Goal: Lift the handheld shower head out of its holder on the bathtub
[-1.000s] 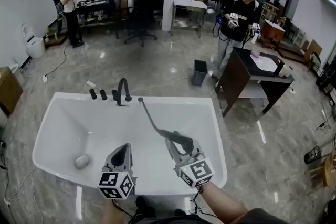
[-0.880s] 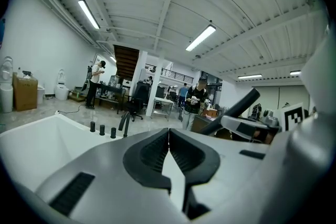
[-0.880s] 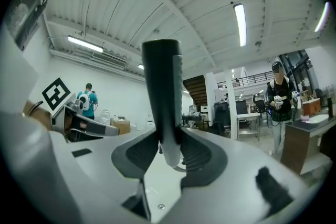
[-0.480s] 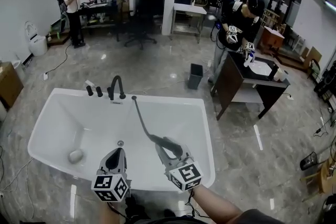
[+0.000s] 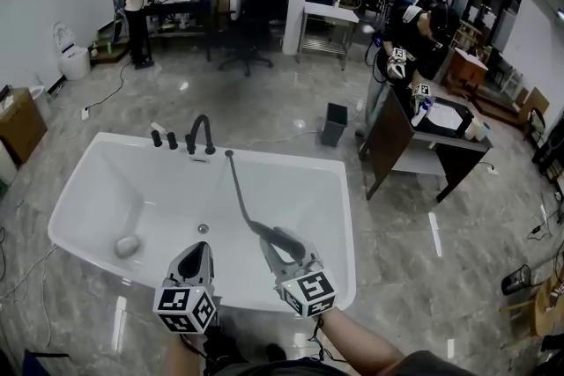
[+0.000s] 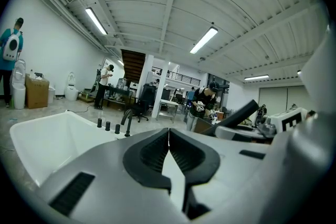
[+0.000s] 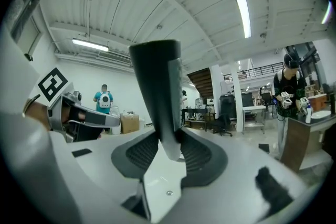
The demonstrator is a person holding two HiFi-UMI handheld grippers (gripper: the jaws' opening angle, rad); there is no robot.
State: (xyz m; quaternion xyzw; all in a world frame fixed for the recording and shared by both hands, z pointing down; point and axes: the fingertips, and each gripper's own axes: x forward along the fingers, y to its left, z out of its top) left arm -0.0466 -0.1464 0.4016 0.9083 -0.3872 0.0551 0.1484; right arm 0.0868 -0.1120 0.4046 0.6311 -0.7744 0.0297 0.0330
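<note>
- Handheld shower head, dark with a long slim handle, is out of its holder and sits in the lower middle of the head view, above the near part of the tub basin. In the right gripper view its handle stands up between the jaws.
- White, deep-walled bathtub fills the left and centre of the head view. It holds no visible water, only a small grey rounded lump on the floor at lower left and a round drain nearer the middle.
- Three short black knobs and a black curved spout stand on the far rim, upper left of centre.
- Left hand-held gripper hovers over the near rim. Its jaws are pressed together on nothing, probably because the lift needs only one hand.
- Thin dark hose runs from the far rim, just right of the spout, down to the shower head. It hangs in a loose curve, so it seems to have slack to spare.
- Right hand-held gripper is clenched on the shower head's handle, its ribbed pads pressing on both sides low down. Gripping it there likely keeps the head steady against the hose's pull.
- Small dark bin stands on the marble floor beyond the tub, and a dark bench with a person beside it sits at upper right, well apart from the task.
- Judged from this, the lift looks done.
</note>
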